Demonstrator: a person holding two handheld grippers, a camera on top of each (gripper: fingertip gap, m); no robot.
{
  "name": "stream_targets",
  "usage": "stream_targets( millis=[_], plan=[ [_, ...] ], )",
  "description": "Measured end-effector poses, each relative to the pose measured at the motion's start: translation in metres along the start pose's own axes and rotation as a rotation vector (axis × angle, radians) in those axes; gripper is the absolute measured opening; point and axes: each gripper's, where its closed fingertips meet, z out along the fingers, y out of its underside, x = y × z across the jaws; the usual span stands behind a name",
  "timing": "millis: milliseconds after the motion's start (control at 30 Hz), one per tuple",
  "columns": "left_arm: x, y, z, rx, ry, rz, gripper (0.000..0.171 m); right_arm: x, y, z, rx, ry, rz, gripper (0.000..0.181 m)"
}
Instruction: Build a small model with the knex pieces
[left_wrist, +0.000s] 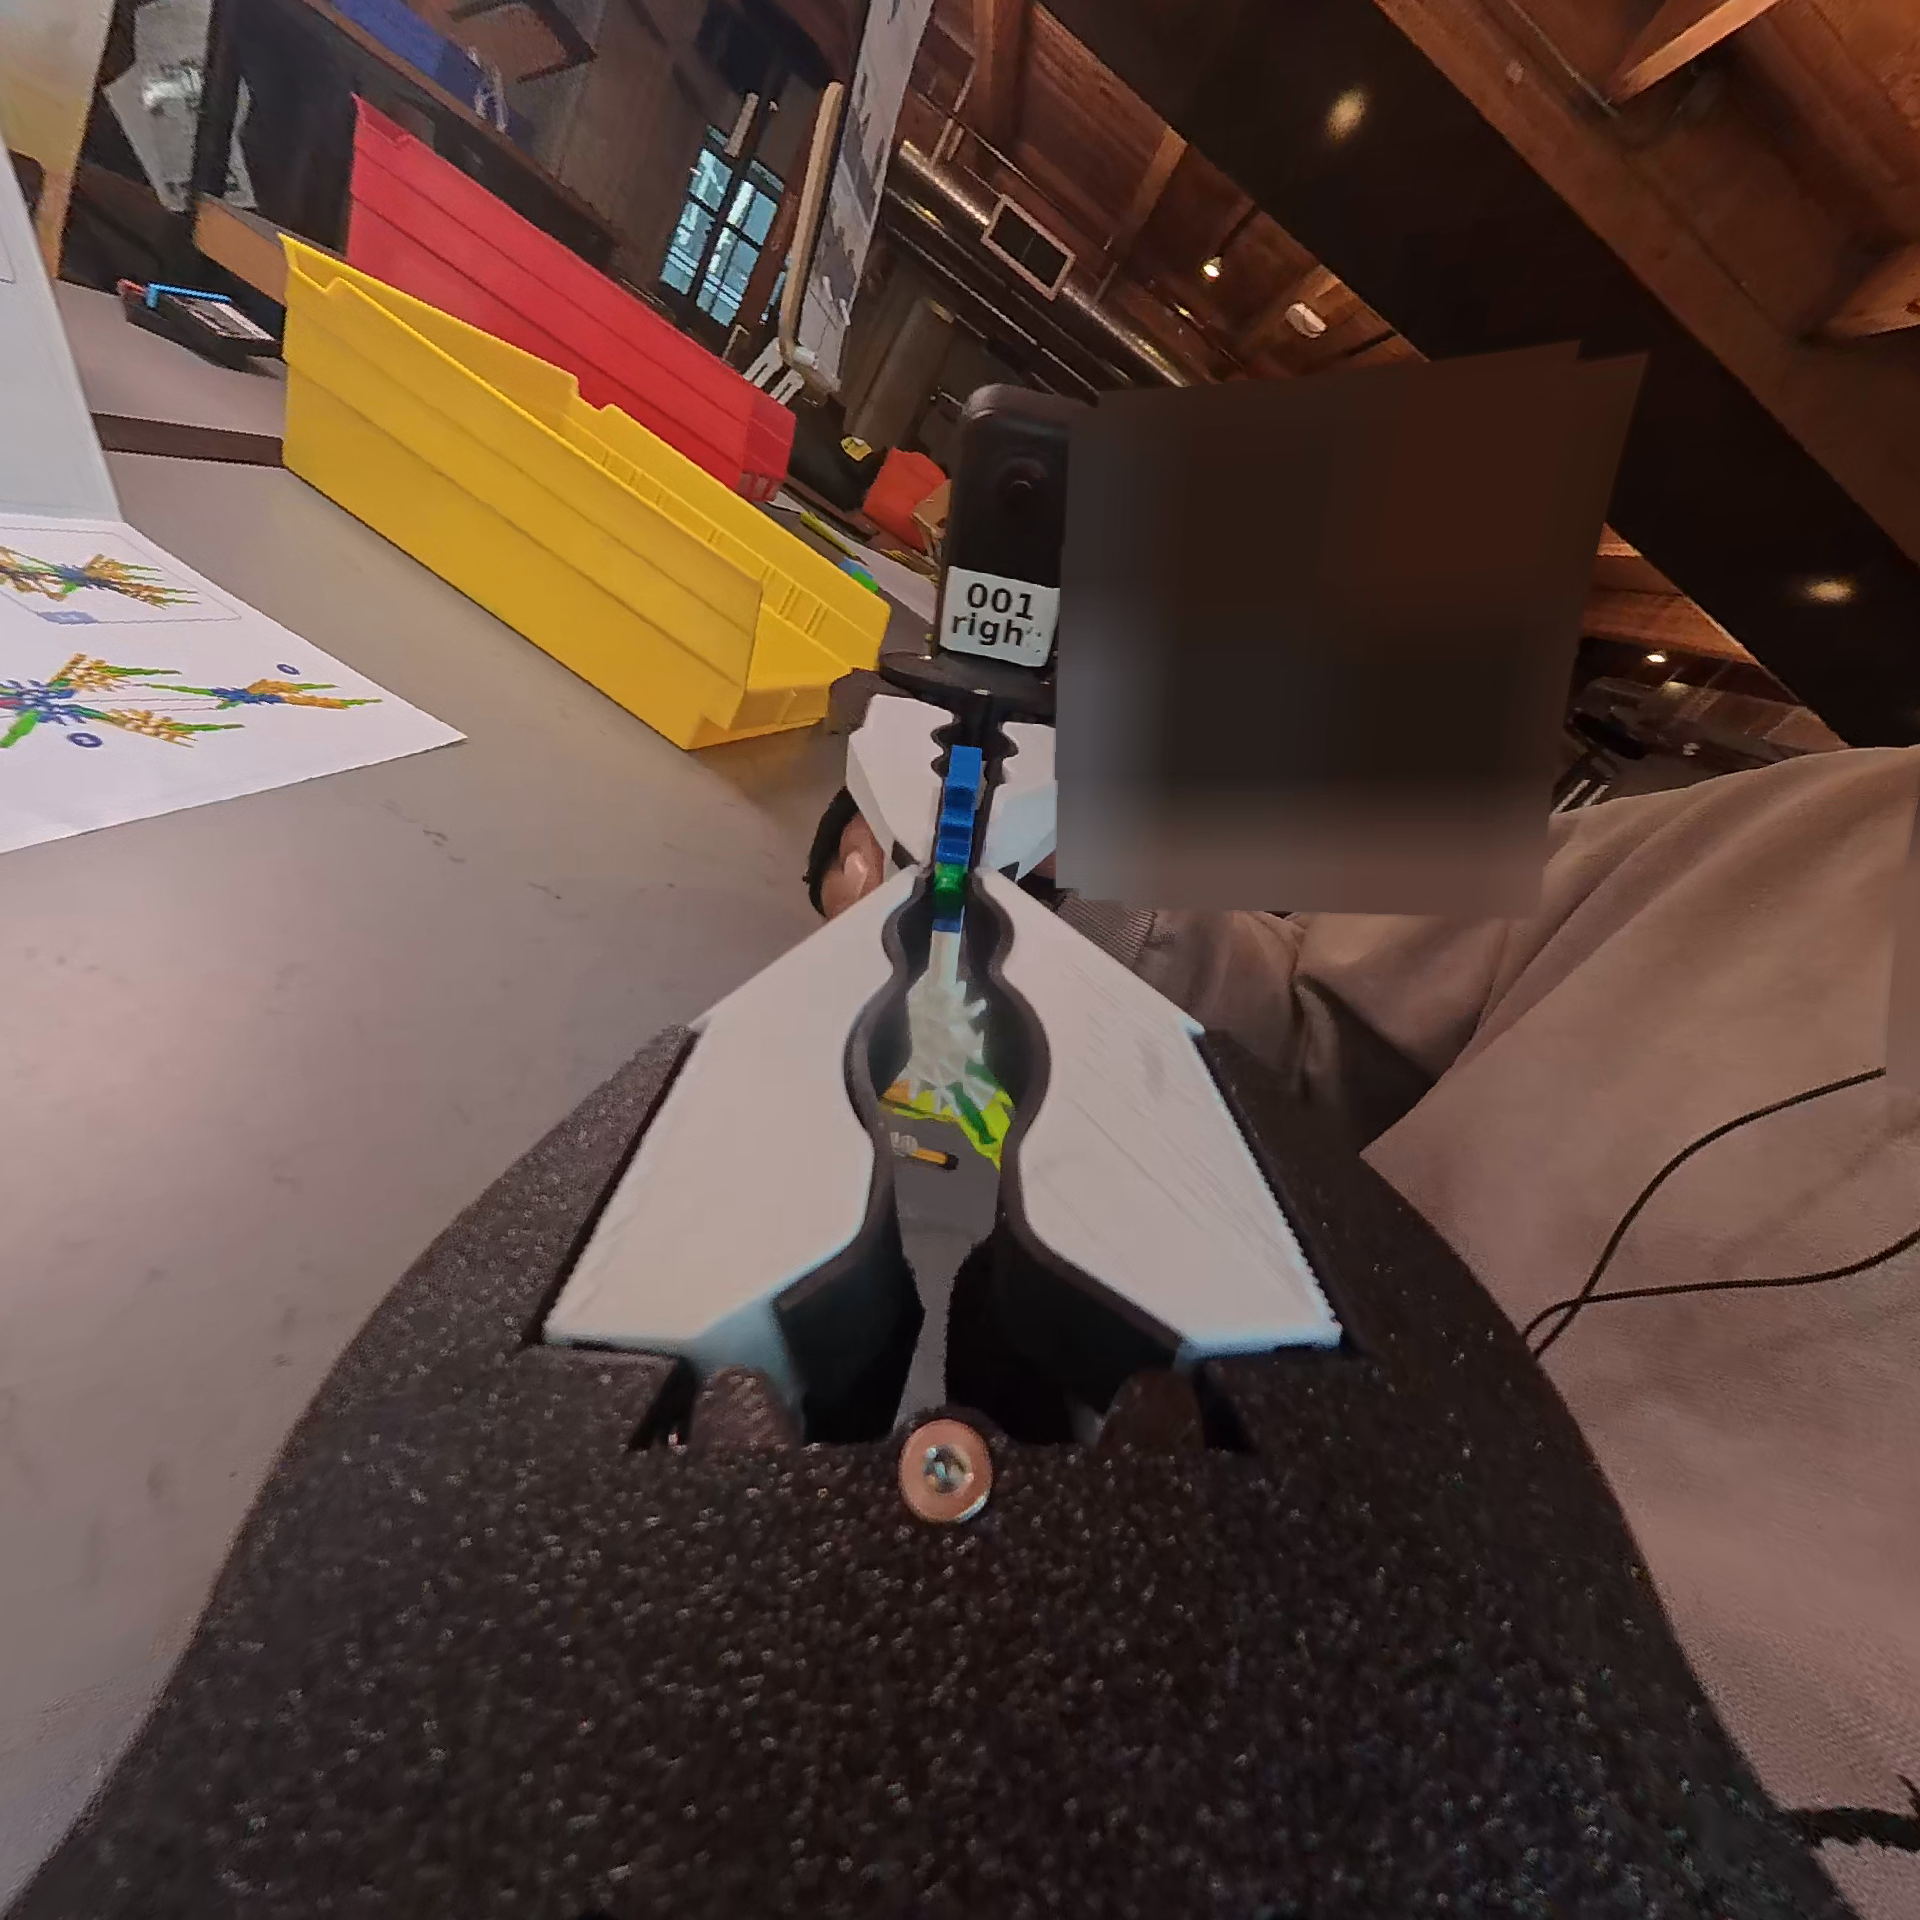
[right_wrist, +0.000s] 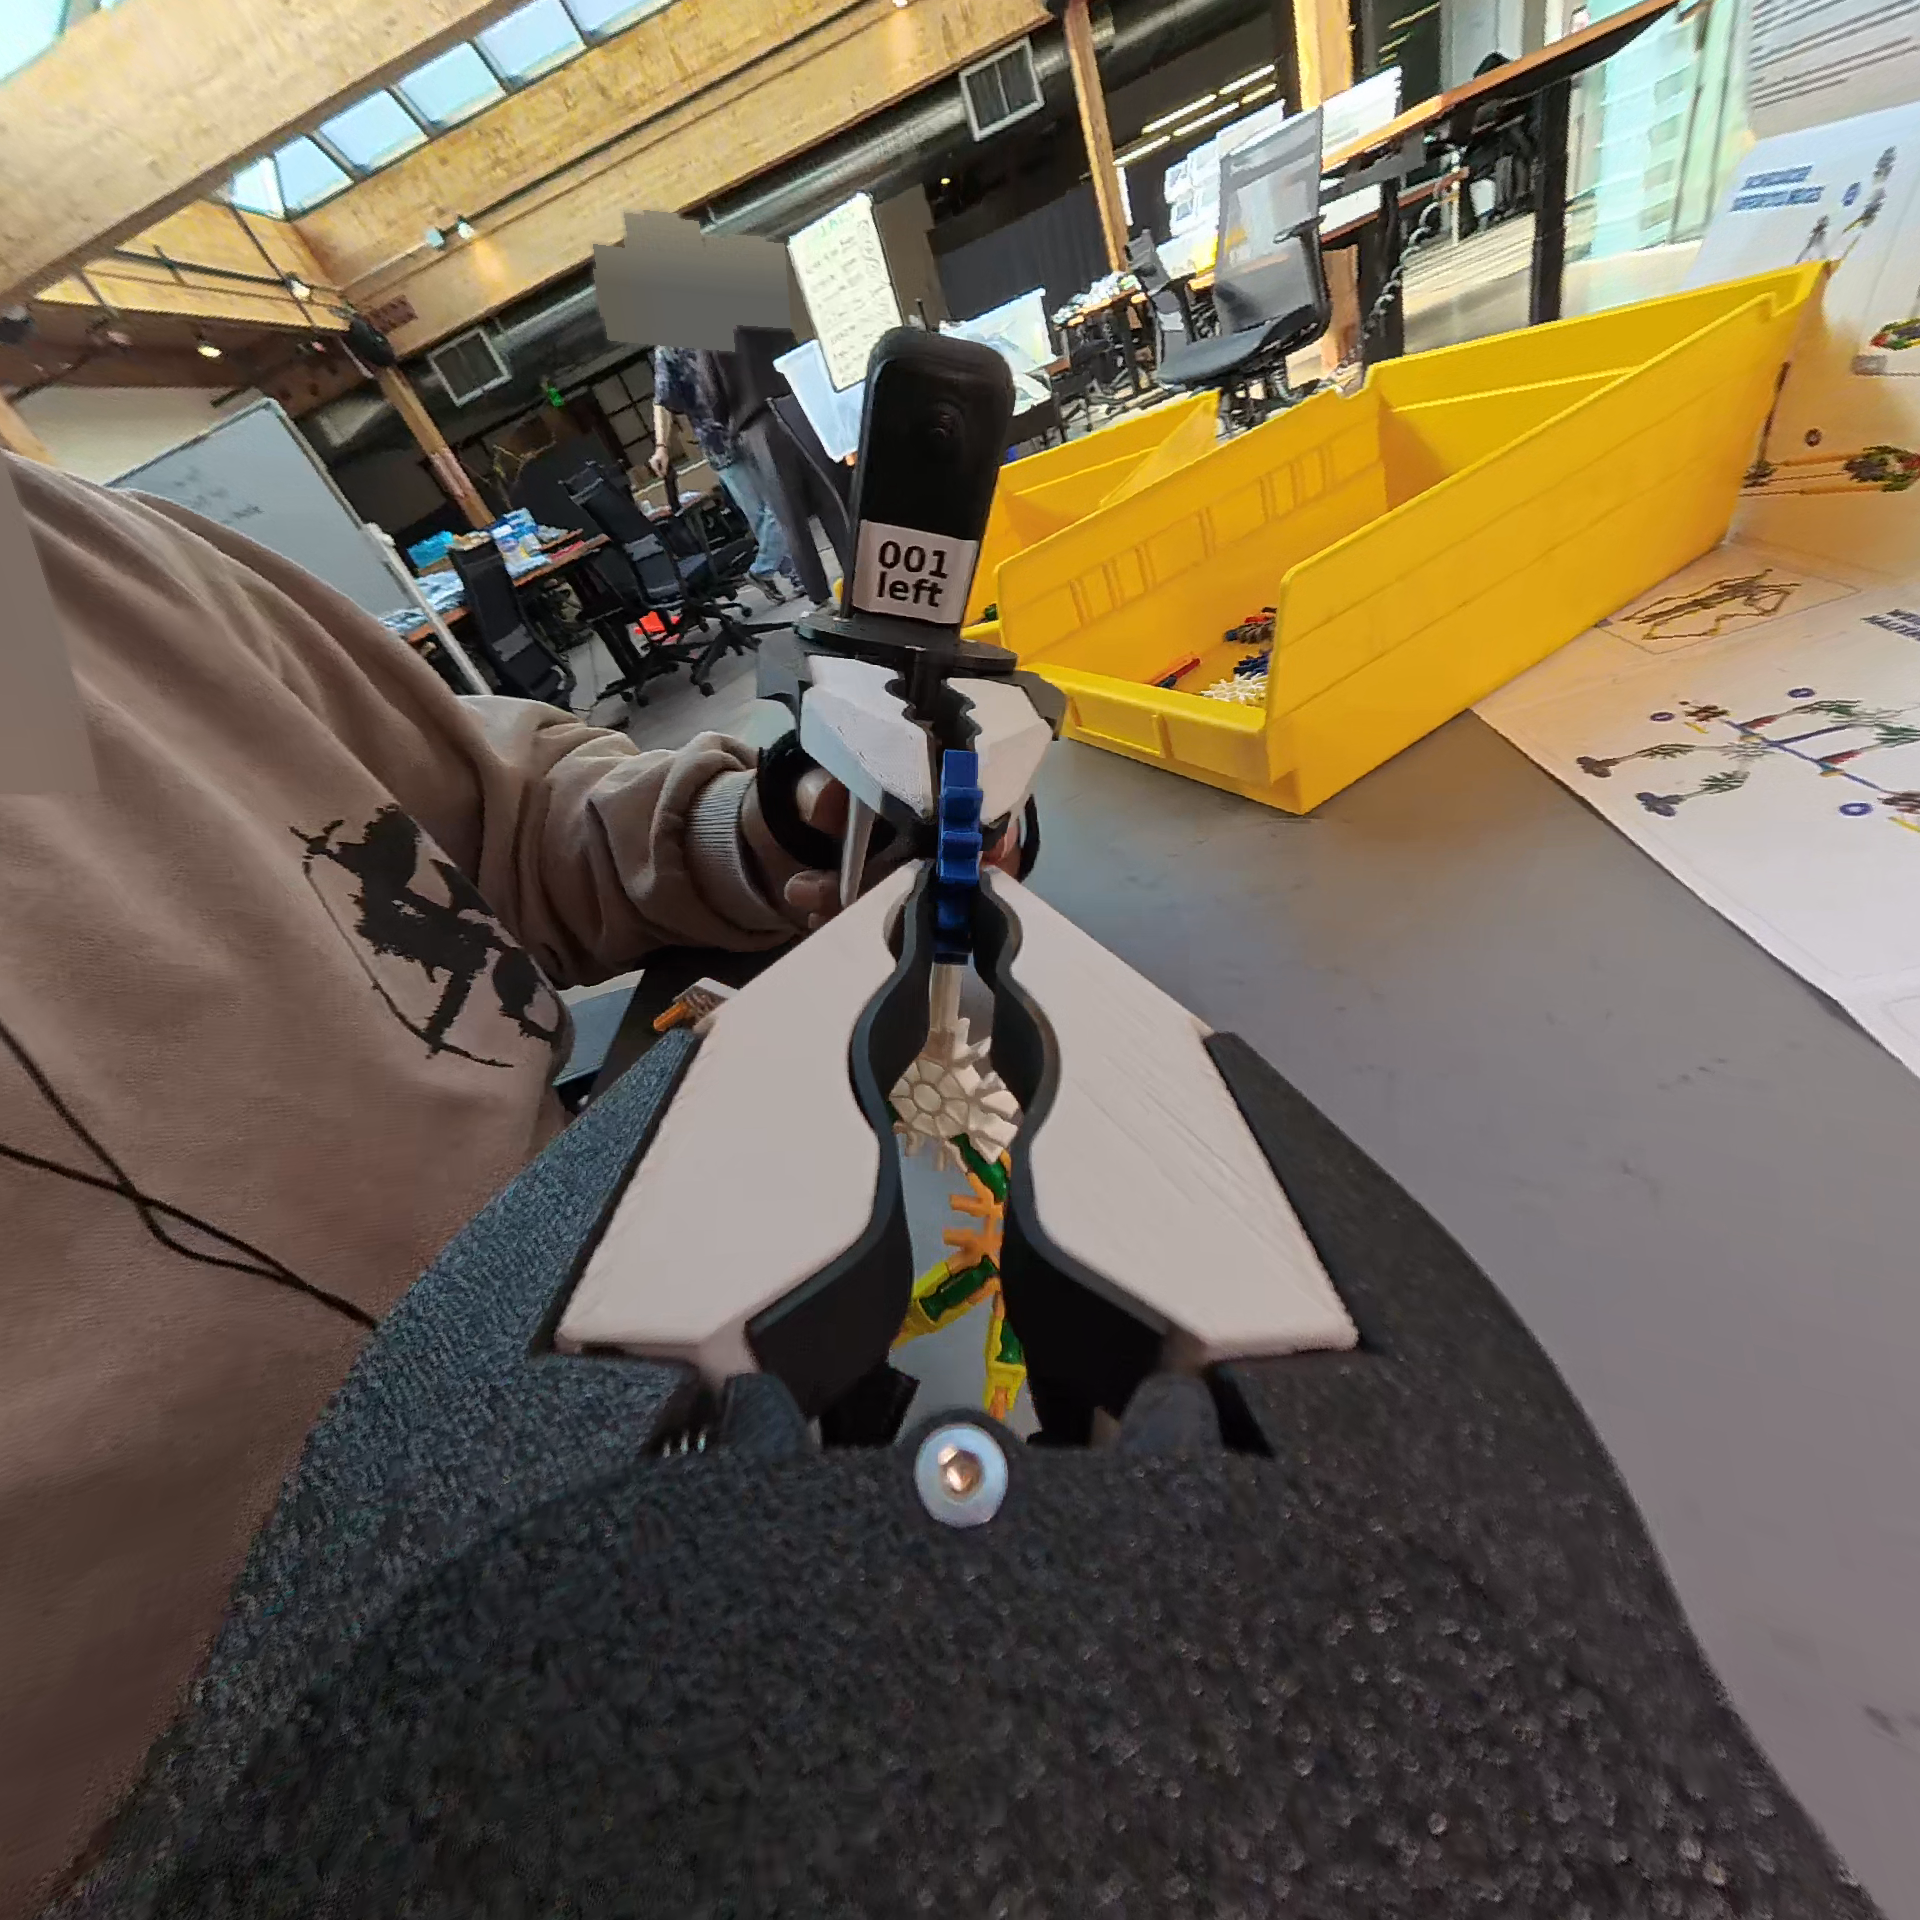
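On the left of the left wrist view, a printed sheet (left_wrist: 156, 665) with coloured diagrams lies flat on the grey counter (left_wrist: 416, 987). Just beyond it stands a yellow bin (left_wrist: 540, 540), with a red bin (left_wrist: 540, 301) touching its far side. In the middle, the left tool (left_wrist: 951, 883) is closed on a toy model (left_wrist: 951, 1029): its tips pinch the green piece below the blue connector (left_wrist: 961, 810), and the white spoked piece sits in the rounded gap between the fingers. Facing it, tip to tip, is the right tool (left_wrist: 961, 790) (its small black camera stands upright above it), also at the blue connector. To the right is the person's beige sleeve (left_wrist: 1662, 1039), crossed by a thin black cable.

In the right wrist view, the beige sweatshirt (right_wrist: 260, 935) fills the left side. In the middle, a hand (right_wrist: 821, 831) holds the left tool (right_wrist: 951, 790), and the right tool (right_wrist: 951, 894) is clamped on the blue connector (right_wrist: 956, 831). The rest of the model (right_wrist: 966, 1195) (white, green, orange and yellow pieces) hangs between its fingers. Right of centre the yellow bin (right_wrist: 1455, 582) holds a few loose pieces, and further printed sheets (right_wrist: 1766, 748) lie on the counter (right_wrist: 1351, 987) at the far right.
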Motion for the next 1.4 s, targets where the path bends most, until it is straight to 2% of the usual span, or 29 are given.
stream_targets(
  millis=[133, 333, 433, 567, 667, 700, 800, 867, 900, 967, 1033, 1067, 1100, 1200, 1267, 1400],
  plan=[
    [-0.014, -0.012, 0.0, 0.033, -0.185, 0.156, 0.005, 0.015, -0.009, 0.002, 0.029, 0.174, -0.115, 0.004],
    [-0.017, -0.033, 0.01, -0.04, -0.527, 0.639, 0.007, 0.025, -0.028, -0.007, 0.056, 0.462, -0.368, 0.003],
    [-0.017, -0.039, 0.017, -0.068, -0.633, 0.799, 0.004, 0.029, -0.035, -0.013, 0.064, 0.601, -0.474, 0.003],
    [-0.025, -0.041, 0.023, -0.053, -0.651, 0.751, 0.004, 0.037, -0.035, -0.019, 0.026, 0.724, -0.49, 0.003],
    [-0.029, -0.038, 0.022, -0.083, -0.701, 0.805, 0.004, 0.041, -0.033, -0.019, 0.014, 0.734, -0.451, 0.003],
    [-0.029, -0.039, 0.022, -0.104, -0.732, 0.873, 0.004, 0.041, -0.033, -0.018, 0.033, 0.715, -0.411, 0.003],
    [-0.03, -0.041, 0.022, -0.2, -0.856, 1.211, 0.005, 0.042, -0.034, -0.017, 0.1, 0.645, -0.228, 0.005],
    [-0.033, -0.041, 0.022, -0.224, -0.88, 1.269, 0.005, 0.045, -0.032, -0.015, 0.112, 0.628, -0.173, 0.004],
    [-0.035, -0.04, 0.021, -0.233, -0.887, 1.28, 0.005, 0.048, -0.031, -0.014, 0.106, 0.64, -0.178, 0.004],
    [-0.03, -0.025, 0.032, -0.249, -0.777, 1.245, 0.004, 0.067, -0.038, -0.024, 0.119, 0.736, -0.19, 0.003],
    [-0.026, -0.013, 0.042, -0.272, -0.738, 1.265, 0.004, 0.079, -0.044, -0.03, 0.125, 0.737, -0.18, 0.003],
    [-0.027, -0.018, 0.04, -0.253, -0.738, 1.228, 0.004, 0.075, -0.047, -0.03, 0.128, 0.725, -0.217, 0.003],
    [-0.033, -0.026, 0.033, -0.237, -0.737, 1.127, 0.004, 0.071, -0.047, -0.029, 0.124, 0.71, -0.235, 0.003],
    [-0.051, -0.059, -0.006, -0.119, -0.707, 0.817, 0.005, 0.063, -0.043, -0.035, 0.12, 0.669, -0.238, 0.004],
    [-0.058, -0.084, -0.042, -0.049, -0.753, 0.745, 0.005, 0.061, -0.042, -0.041, 0.116, 0.642, -0.248, 0.004],
    [-0.077, -0.12, -0.121, 0.007, -0.909, 0.65, 0.005, 0.057, -0.046, -0.045, 0.151, 0.56, -0.225, 0.004]
  ],
)
